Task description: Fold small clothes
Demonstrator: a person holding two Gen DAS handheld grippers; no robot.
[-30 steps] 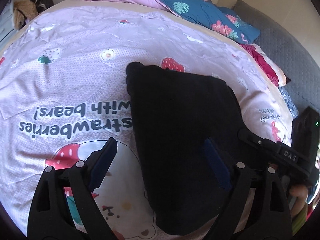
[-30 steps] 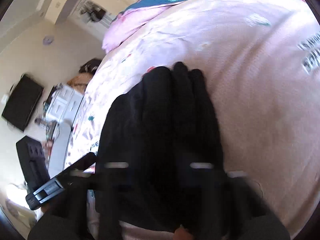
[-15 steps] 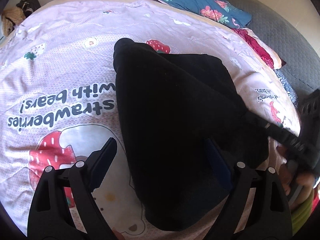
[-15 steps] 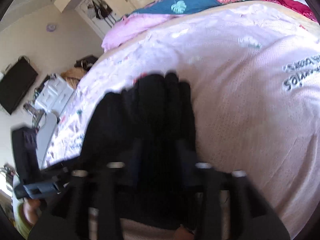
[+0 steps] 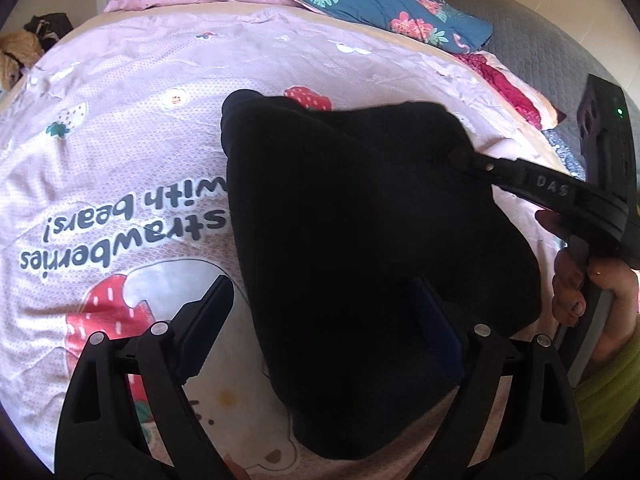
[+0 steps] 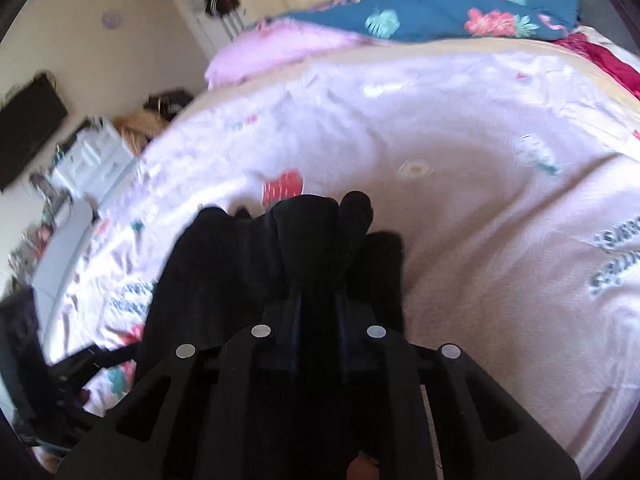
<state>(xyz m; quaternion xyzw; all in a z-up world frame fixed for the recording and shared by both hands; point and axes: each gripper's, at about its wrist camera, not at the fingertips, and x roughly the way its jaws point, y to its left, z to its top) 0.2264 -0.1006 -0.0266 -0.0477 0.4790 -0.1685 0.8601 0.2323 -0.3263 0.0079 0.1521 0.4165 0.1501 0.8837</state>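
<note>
A black garment (image 5: 360, 232) lies on the pink printed bedsheet (image 5: 120, 160), partly lifted at its right side. My left gripper (image 5: 320, 312) is open and hovers above the garment's near edge, holding nothing. My right gripper (image 6: 316, 304) is shut on a fold of the black garment (image 6: 280, 264) and holds it raised above the bed. From the left wrist view the right gripper (image 5: 468, 160) comes in from the right, its tips at the garment's right edge.
Pink and blue floral pillows (image 5: 360, 4) lie at the head of the bed. A grey headboard (image 5: 540, 52) stands at the right. White drawers (image 6: 92, 164) and a dark screen (image 6: 24, 128) stand beside the bed on the left.
My right gripper has closed on the garment's right edge and lifted it up and over toward the left. My left gripper stayed open in nearly the same place.
</note>
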